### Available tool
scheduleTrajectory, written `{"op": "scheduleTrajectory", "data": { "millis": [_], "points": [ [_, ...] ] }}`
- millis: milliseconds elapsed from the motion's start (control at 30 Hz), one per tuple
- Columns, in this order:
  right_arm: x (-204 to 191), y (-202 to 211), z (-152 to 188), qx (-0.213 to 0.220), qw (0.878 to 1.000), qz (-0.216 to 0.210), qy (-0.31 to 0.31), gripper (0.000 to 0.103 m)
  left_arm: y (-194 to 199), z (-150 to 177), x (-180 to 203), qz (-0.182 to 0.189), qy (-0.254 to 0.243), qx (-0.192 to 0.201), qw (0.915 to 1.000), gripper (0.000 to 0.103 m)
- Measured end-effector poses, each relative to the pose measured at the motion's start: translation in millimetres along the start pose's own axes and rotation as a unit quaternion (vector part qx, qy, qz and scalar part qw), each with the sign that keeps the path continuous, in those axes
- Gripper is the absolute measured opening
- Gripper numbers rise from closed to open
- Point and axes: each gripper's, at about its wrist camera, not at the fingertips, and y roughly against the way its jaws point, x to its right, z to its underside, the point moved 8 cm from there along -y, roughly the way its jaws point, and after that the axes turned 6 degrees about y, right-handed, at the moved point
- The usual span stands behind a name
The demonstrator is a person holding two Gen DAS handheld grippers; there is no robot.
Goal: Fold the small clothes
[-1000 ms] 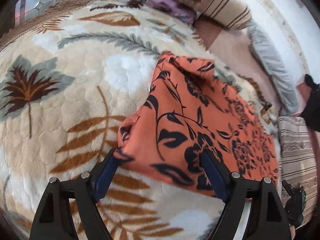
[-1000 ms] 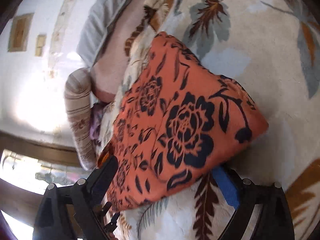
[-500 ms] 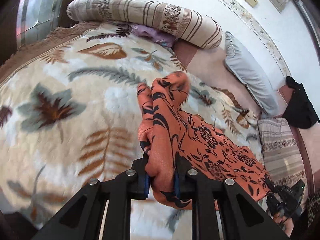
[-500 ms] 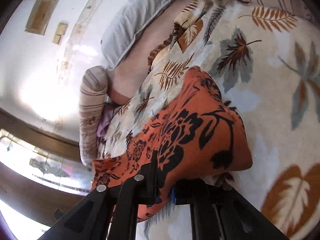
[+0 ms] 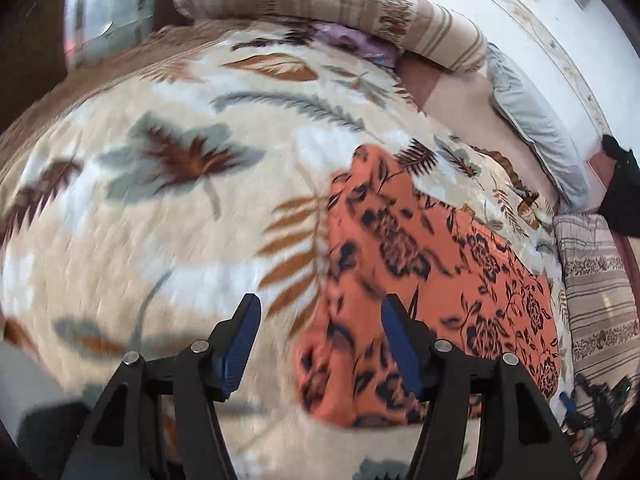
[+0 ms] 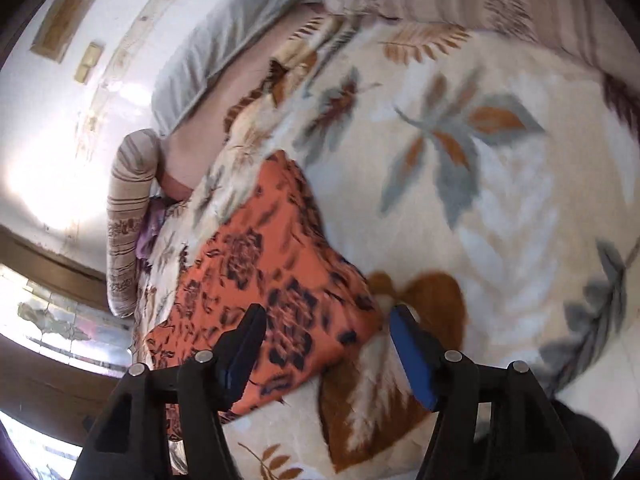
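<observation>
An orange garment with a black flower print point(image 5: 420, 280) lies folded on the leaf-patterned blanket point(image 5: 160, 220). In the left wrist view it sits right of centre. My left gripper point(image 5: 320, 344) is open, above the garment's near left edge, holding nothing. In the right wrist view the garment point(image 6: 264, 280) lies at lower left. My right gripper point(image 6: 326, 348) is open over its near right corner, holding nothing. Both views are motion-blurred.
A striped bolster point(image 5: 328, 12) and a purple cloth point(image 5: 352, 40) lie at the far side of the bed. A grey pillow point(image 5: 536, 124) leans on the wall. Another striped cushion point(image 5: 596, 280) lies at the right. A black item point(image 5: 620, 188) is by the wall.
Half a second ago both grippers were shut on the garment's edge and lifting it. Now both are open, the garment lies flat on the blanket, and both have drawn back.
</observation>
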Motion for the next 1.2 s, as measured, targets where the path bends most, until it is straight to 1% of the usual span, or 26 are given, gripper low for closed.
{"op": "scheduleTrajectory", "data": {
  "millis": [67,100,167,233,267,300,333,367,400,433,467,500,533,567,600,633,667,700,767,867,933,967,1067,1100,1133,1200],
  "points": [
    [-18.0,-14.0,-16.5,-0.012,0.999,-0.015,0.029,0.068,-17.1,-19.4,16.2,0.014,-0.019,-0.007,0.9997,0.063],
    [-26.6,-22.8,-24.0,-0.017,0.999,-0.02,0.04,0.068,-30.4,-30.9,25.5,0.013,-0.041,-0.005,0.9991,0.063],
    [-38.1,-43.2,-35.1,-0.037,0.997,-0.031,0.054,0.068,-48.9,-50.8,29.7,-0.025,-0.055,-0.005,0.9982,0.063],
    [-48.4,-66.0,-49.0,-0.051,0.996,-0.039,0.057,0.068,-72.1,-66.5,33.9,-0.027,-0.062,-0.017,0.9976,0.062],
    [-52.4,-70.9,-51.6,-0.059,0.995,-0.05,0.058,0.068,-79.9,-71.3,30.3,-0.043,-0.059,-0.02,0.9971,0.06],
    [-63.1,-79.8,-54.3,-0.066,0.994,-0.064,0.059,0.068,-86.1,-75.0,24.1,-0.06,-0.059,-0.024,0.9962,0.052],
    [-74.4,-86.1,-56.4,-0.082,0.99,-0.095,0.066,0.068,-94.5,-76.8,18.7,-0.075,-0.061,-0.029,0.9949,0.046],
    [-83.8,-93.6,-54.5,-0.107,0.983,-0.132,0.071,0.068,-100.4,-76.4,10.6,-0.088,-0.058,-0.033,0.9939,0.046],
    [-96.0,-105.8,-51.7,-0.146,0.971,-0.177,0.072,0.069,-104.4,-77.2,7.2,-0.091,-0.056,-0.031,0.9938,0.047],
    [-101.6,-118.6,-52.1,-0.167,0.964,-0.195,0.073,0.069,-107.0,-79.4,6.6,-0.096,-0.063,-0.022,0.9931,0.048],
    [-98.1,-131.8,-57.5,-0.165,0.967,-0.175,0.078,0.069,-105.5,-79.1,6.7,-0.103,-0.069,-0.018,0.9921,0.049],
    [-88.7,-149.0,-66.8,-0.162,0.974,-0.141,0.077,0.069,-105.6,-80.1,7.4,-0.111,-0.072,-0.014,0.9912,0.05],
    [-74.6,-165.7,-80.1,-0.153,0.979,-0.119,0.059,0.069,-105.6,-82.0,7.3,-0.117,-0.071,-0.011,0.9906,0.053],
    [-57.8,-175.9,-97.4,-0.125,0.986,-0.112,0.019,0.069,-105.7,-83.7,6.0,-0.12,-0.066,-0.011,0.9905,0.054],
    [-39.8,-178.6,-115.8,-0.083,0.988,-0.127,-0.044,0.069,-105.6,-84.9,4.3,-0.119,-0.06,-0.012,0.991,0.055],
    [-31.1,-176.6,-123.3,-0.062,0.985,-0.138,-0.081,0.069,-103.3,-85.5,2.7,-0.117,-0.054,-0.014,0.9915,0.055],
    [-24.2,-172.8,-127.0,-0.045,0.983,-0.14,-0.109,0.069,-97.5,-85.9,1.7,-0.118,-0.054,-0.01,0.9915,0.055],
    [-22.2,-166.5,-126.0,-0.039,0.984,-0.13,-0.113,0.069,-90.6,-86.4,1.0,-0.121,-0.058,-0.003,0.9909,0.055],
    [-33.3,-148.3,-118.4,-0.041,0.991,-0.109,-0.065,0.069,-69.6,-84.8,-0.4,-0.123,-0.059,0.015,0.9905,0.055],
    [-56.4,-110.8,-92.3,-0.038,0.993,-0.108,0.001,0.07,-33.0,-69.8,3.2,-0.093,-0.06,0.033,0.9933,0.057],
    [-73.7,-85.5,-62.8,-0.046,0.99,-0.129,0.032,0.072,-10.7,-51.7,8.9,-0.075,-0.068,0.04,0.9941,0.062],
    [-82.6,-75.5,-43.3,-0.058,0.987,-0.145,0.046,0.077,-0.1,-40.8,12.4,-0.067,-0.075,0.045,0.9939,0.064],
    [-92.7,-63.3,4.0,-0.09,0.978,-0.176,0.067,0.078,17.3,-3.3,17.8,-0.057,-0.097,0.046,0.9925,0.066],
    [-86.9,-66.4,16.9,-0.098,0.978,-0.173,0.063,0.078,16.3,6.0,15.7,-0.062,-0.101,0.043,0.992,0.068],
    [-71.8,-73.5,28.5,-0.106,0.981,-0.155,0.05,0.078,9.3,18.1,10.4,-0.075,-0.107,0.03,0.9909,0.069],
    [-37.1,-86.6,36.7,-0.101,0.989,-0.11,0.012,0.077,-14.0,38.3,-10.4,-0.124,-0.109,-0.015,0.9861,0.071]
  ]
}}
